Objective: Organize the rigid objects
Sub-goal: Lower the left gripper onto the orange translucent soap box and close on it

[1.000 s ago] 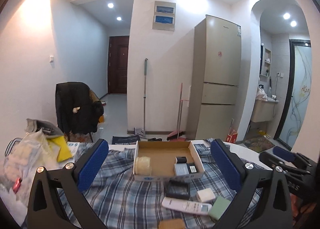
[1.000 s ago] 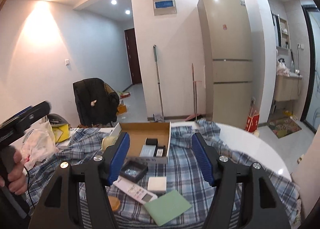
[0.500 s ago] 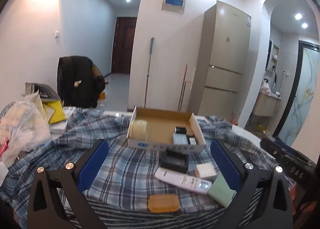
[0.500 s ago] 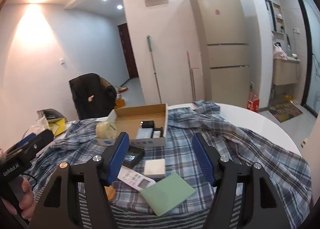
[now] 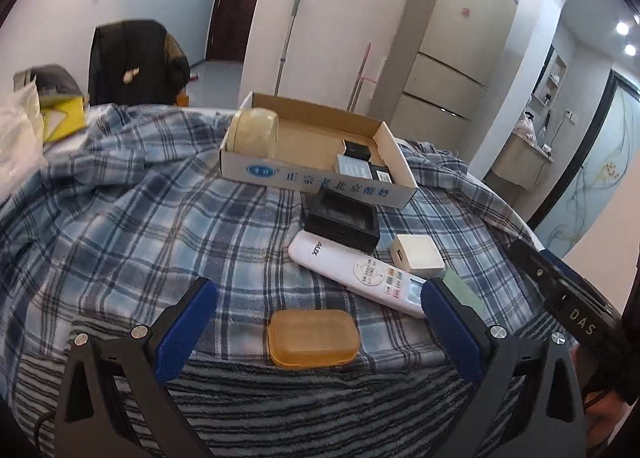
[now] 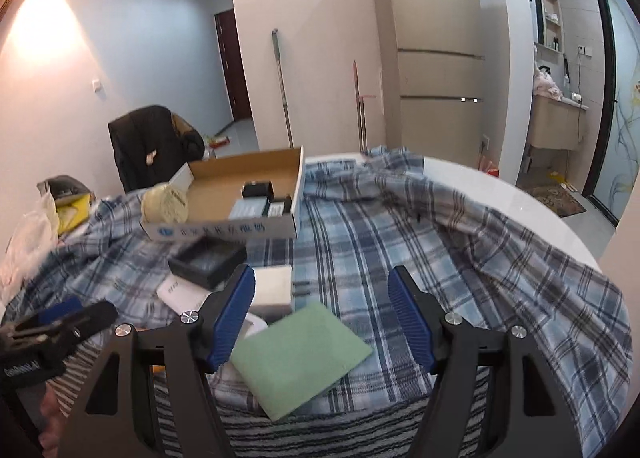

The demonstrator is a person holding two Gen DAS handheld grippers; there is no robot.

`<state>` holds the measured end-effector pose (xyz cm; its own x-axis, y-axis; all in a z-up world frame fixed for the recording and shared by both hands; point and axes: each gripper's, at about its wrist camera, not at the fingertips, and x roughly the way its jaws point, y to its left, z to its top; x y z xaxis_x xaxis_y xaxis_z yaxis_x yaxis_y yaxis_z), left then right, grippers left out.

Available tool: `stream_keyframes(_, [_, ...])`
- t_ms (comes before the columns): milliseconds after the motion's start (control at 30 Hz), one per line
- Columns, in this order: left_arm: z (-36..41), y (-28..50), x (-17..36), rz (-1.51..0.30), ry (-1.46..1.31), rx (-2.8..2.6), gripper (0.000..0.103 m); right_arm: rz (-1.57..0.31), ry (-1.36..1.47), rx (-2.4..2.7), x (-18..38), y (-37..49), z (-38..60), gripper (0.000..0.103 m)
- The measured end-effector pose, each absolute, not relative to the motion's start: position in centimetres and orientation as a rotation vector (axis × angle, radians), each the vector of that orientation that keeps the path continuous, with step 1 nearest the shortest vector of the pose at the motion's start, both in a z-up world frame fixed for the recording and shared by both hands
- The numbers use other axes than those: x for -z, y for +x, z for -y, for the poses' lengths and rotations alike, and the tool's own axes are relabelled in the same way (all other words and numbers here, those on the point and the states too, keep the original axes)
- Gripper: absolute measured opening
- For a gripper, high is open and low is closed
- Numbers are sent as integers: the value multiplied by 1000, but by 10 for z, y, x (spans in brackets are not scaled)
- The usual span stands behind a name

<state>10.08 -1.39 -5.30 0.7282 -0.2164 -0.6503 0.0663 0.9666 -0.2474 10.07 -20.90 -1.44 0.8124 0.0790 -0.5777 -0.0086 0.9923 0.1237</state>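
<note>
Left wrist view: left gripper (image 5: 318, 310) is hanging wide open, empty, over the plaid cloth (image 5: 160, 217), with the orange case (image 5: 313, 338) lying on the cloth between its blue pads, untouched. Just beyond, the white remote (image 5: 356, 272) is lying flat, touching the black tray (image 5: 342, 219) and the white cube (image 5: 417, 252); the cardboard box (image 5: 320, 177) behind is holding a tape roll (image 5: 253, 132) and small dark items. Right wrist view: right gripper (image 6: 321, 318) is partly open, jaws having just been widening, gripping nothing; the green card (image 6: 300, 358) is lying on the cloth between the pads, its left edge running under the left one. The white cube, the tray and the box are sitting further back to the left.
</note>
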Motion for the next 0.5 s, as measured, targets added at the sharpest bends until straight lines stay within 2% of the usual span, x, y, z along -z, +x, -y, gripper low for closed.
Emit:
stream_keyframes(133, [20,105,56,-764,-155,172,102,-633,123,-58,17,101,210,68])
stream_keyframes(233, [23,108,61,-792,-148,193,91,-641,104,-52,18,101,208,68])
stream_keyframes(300, [27,111,66,-824,-122,199,90,-658,101,-52,20,103,207,68])
stream_keyframes(433, [33,118,77,-892,-84,179,76,-679,94,-61,23,105,204,68])
stream_keyframes(500, [34,123,83,-925,-80,173,74,-678,89,-63,23,105,203,68])
